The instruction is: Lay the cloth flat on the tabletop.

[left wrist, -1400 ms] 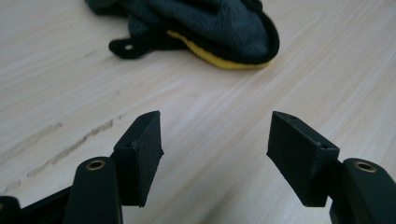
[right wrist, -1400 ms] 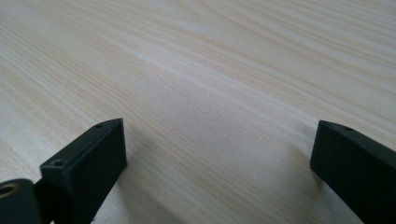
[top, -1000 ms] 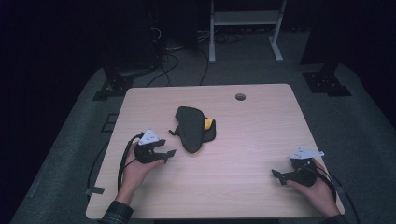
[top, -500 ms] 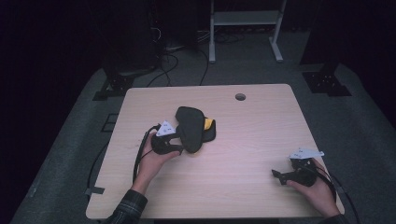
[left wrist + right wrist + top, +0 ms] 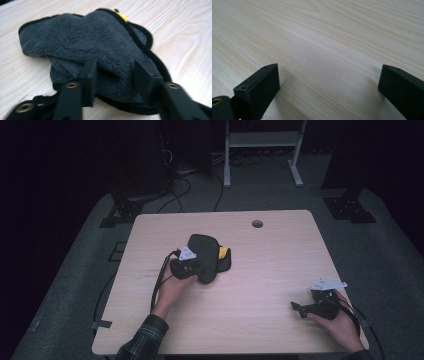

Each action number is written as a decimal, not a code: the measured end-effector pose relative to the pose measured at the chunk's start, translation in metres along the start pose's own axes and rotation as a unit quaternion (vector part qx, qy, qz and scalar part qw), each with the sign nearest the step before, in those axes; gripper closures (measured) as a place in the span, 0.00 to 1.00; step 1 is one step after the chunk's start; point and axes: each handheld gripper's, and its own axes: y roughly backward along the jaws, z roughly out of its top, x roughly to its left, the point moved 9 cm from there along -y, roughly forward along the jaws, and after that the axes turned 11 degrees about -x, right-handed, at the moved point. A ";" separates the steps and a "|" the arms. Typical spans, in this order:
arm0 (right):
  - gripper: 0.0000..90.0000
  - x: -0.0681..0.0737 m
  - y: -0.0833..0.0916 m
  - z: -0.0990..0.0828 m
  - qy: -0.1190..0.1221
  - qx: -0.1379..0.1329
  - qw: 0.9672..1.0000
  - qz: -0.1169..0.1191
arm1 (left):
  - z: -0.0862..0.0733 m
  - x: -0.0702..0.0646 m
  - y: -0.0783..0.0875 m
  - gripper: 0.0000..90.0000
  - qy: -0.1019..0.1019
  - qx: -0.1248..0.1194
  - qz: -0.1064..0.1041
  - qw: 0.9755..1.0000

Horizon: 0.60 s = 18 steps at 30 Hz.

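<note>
A dark grey fleece cloth (image 5: 206,251) with black trim and a yellow patch (image 5: 224,253) lies crumpled left of the table's middle. My left gripper (image 5: 199,270) is at the cloth's near edge. In the left gripper view its jaws have just been closing, and they press into a bunched fold of the cloth (image 5: 82,42) from both sides; the left gripper (image 5: 115,72) pinches that fold. My right gripper (image 5: 296,307) rests at the table's near right, held by a hand. In its own view the right gripper (image 5: 329,80) stands open over bare wood.
The light wooden table (image 5: 270,265) has a round cable hole (image 5: 257,223) near its far edge. A cable (image 5: 159,280) trails from the left gripper toward the near left. Dark floor, black stands and a white frame (image 5: 262,140) lie beyond the table.
My left hand has moved right and away across the table to the cloth, and its jaws now sit around the cloth's near edge. The right hand has stayed put.
</note>
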 end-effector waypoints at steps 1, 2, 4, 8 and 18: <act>0.03 0.000 0.000 0.000 0.000 0.000 1.000 0.000 | -0.001 0.000 -0.001 0.76 0.009 0.003 -0.002 1.000; 0.03 0.000 0.000 0.000 0.000 0.000 1.000 0.000 | -0.001 -0.001 -0.003 0.88 0.029 0.011 -0.011 0.999; 0.03 0.000 0.000 0.000 0.000 0.000 1.000 0.000 | -0.001 -0.003 -0.003 0.94 0.035 0.013 -0.014 0.999; 0.03 0.000 0.000 0.000 0.000 0.000 1.000 0.000 | 0.007 -0.017 0.001 0.95 0.041 0.011 -0.043 0.998; 0.03 0.000 0.000 0.000 0.001 0.000 1.000 0.001 | 0.038 -0.063 0.016 0.96 0.031 -0.029 -0.114 0.993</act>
